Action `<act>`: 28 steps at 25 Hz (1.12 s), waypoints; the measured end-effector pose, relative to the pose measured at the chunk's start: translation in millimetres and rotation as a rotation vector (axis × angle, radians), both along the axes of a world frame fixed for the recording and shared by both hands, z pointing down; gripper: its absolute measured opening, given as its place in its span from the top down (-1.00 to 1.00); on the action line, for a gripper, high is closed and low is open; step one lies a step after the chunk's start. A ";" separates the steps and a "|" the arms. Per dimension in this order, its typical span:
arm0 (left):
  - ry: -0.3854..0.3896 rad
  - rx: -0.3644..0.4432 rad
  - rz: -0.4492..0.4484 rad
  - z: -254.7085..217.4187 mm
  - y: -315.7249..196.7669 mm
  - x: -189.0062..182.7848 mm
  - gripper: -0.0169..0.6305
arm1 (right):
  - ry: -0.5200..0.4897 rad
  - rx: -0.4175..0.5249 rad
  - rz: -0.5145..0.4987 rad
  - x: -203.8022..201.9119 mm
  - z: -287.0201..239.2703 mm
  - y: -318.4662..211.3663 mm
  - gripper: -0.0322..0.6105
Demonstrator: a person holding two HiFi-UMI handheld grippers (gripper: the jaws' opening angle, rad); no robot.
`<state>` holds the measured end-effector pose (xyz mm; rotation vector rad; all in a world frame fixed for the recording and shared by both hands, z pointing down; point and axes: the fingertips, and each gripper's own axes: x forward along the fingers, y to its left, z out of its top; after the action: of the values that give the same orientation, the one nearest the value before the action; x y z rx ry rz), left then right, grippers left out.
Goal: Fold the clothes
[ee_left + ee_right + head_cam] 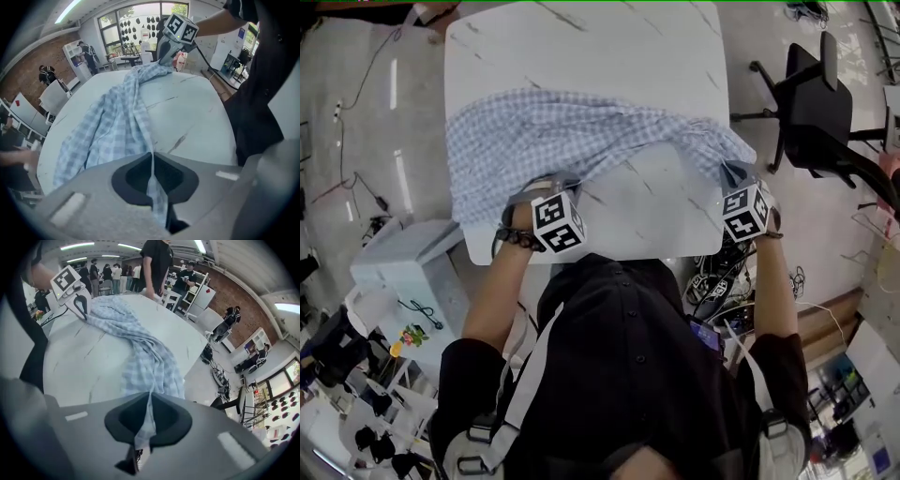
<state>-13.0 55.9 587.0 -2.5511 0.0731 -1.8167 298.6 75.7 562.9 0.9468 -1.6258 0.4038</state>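
Pinching the shirt (115, 119), the left gripper (152, 161) has its jaws closed on a thin fold of the blue-and-white checked cloth, which runs between them and hangs out behind. The right gripper (149, 404) does likewise, its jaws closed on another edge of the same shirt with a strip of cloth trapped between them. Both grippers point steeply down over the near side of the bench (581, 47). The left one is toward the near left corner and the right one by the near right corner, well apart, with their marker cubes facing up. From each grip the shirt stretches across the white, marble-patterned top, bunched and wrinkled in a broad band over the middle. Its left part spreads toward the left edge, and bare bench top shows between the two grippers. The person, in a black top (628, 356), stands against the near edge with a bead bracelet (520, 238) on the left wrist. A black chair (814, 103) stands on the floor off the bench's right side.
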 end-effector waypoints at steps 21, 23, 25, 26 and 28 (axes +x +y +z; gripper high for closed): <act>0.009 0.085 0.128 -12.3 70.0 -3.2 0.91 | 0.219 0.001 -0.119 14.0 31.7 108.4 0.87; 0.011 0.082 0.123 -6.7 76.2 -8.8 0.91 | 0.212 0.003 -0.100 13.3 36.5 110.5 0.87; 0.014 0.079 0.115 -1.4 83.9 -12.9 0.90 | 0.135 -0.013 -0.061 5.6 37.0 114.2 0.79; 0.015 0.079 0.113 0.5 86.4 -13.2 0.90 | 0.080 -0.022 -0.042 0.4 34.0 115.2 0.64; 0.017 0.083 0.113 1.1 86.8 -10.7 0.78 | -0.016 -0.022 -0.017 -6.3 22.5 111.2 0.49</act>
<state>-23.8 142.7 588.1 -2.4610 0.0038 -1.7150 292.3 186.8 585.4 0.9144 -1.6398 0.4175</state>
